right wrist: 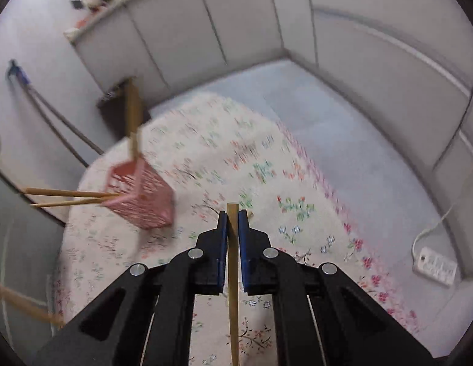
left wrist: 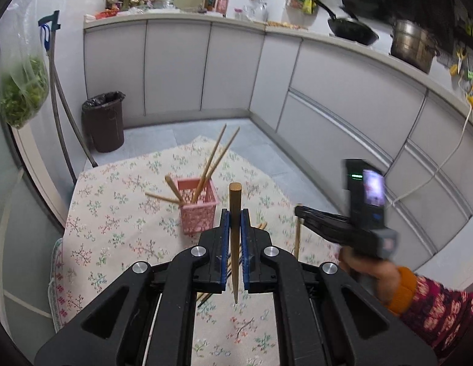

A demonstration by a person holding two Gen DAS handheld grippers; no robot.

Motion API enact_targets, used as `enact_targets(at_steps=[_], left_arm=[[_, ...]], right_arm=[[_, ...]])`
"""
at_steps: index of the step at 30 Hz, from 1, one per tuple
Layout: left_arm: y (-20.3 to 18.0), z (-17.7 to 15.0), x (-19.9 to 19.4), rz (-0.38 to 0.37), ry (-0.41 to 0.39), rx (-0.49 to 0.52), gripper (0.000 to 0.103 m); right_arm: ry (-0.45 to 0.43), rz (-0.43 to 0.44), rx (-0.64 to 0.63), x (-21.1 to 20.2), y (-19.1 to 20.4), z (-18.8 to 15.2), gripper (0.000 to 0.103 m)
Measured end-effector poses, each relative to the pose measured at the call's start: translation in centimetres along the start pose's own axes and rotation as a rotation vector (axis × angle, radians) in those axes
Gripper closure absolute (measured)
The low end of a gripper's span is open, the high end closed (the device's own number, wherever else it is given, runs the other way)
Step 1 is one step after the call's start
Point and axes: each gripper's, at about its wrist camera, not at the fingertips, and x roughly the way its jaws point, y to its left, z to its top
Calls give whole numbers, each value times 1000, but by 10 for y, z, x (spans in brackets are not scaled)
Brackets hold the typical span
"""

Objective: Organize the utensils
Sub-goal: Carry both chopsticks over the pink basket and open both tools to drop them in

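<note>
A pink slotted basket (left wrist: pixel 199 210) stands on the floral tablecloth (left wrist: pixel 114 222) with several wooden chopsticks (left wrist: pixel 212 164) leaning out of it. My left gripper (left wrist: pixel 235 213) is shut on a thick round-ended chopstick (left wrist: pixel 235 244), held upright above the cloth, just right of the basket. A few loose chopsticks (left wrist: pixel 262 225) lie beneath it. To the right, my right gripper (left wrist: pixel 300 212) is raised with a thin chopstick (left wrist: pixel 297 238) hanging from it. In the right wrist view the right gripper (right wrist: pixel 233 213) is shut on that chopstick (right wrist: pixel 233 274), with the basket (right wrist: pixel 138 195) blurred at the left.
A person's hand and patterned sleeve (left wrist: pixel 419 296) hold the right gripper. A dark bin (left wrist: pixel 103 120) stands beyond the table, a bag of greens (left wrist: pixel 23 91) hangs at left. Grey cabinets (left wrist: pixel 175 67) ring the floor. A power strip (right wrist: pixel 434 265) lies at right.
</note>
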Motion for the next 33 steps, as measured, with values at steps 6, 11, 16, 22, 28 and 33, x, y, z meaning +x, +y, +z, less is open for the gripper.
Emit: enact_targets(at_steps=[6,11,16,22,28,33], left_arm=[[-2,32,-7,11,-99,-36,97],[5,70,-4,104,-221,-66,97],[26,97,22,156,-264,-130,97],[60,100,87,178,-186,-208,95],[84,92,77,193,-197,-271,90],[95,94,45,226,-264,-304,78]], right_arm=[[-187,116,-69,-85,21,35,96],[-344,174,-45,-118,33,87,95],[-386,258,-14,-107,46,127,95],[-370,294,-45,-83,69,138,95],[-347,292,-86,-54,81,130,95],[-317,279,-95,-35,89,125,95]])
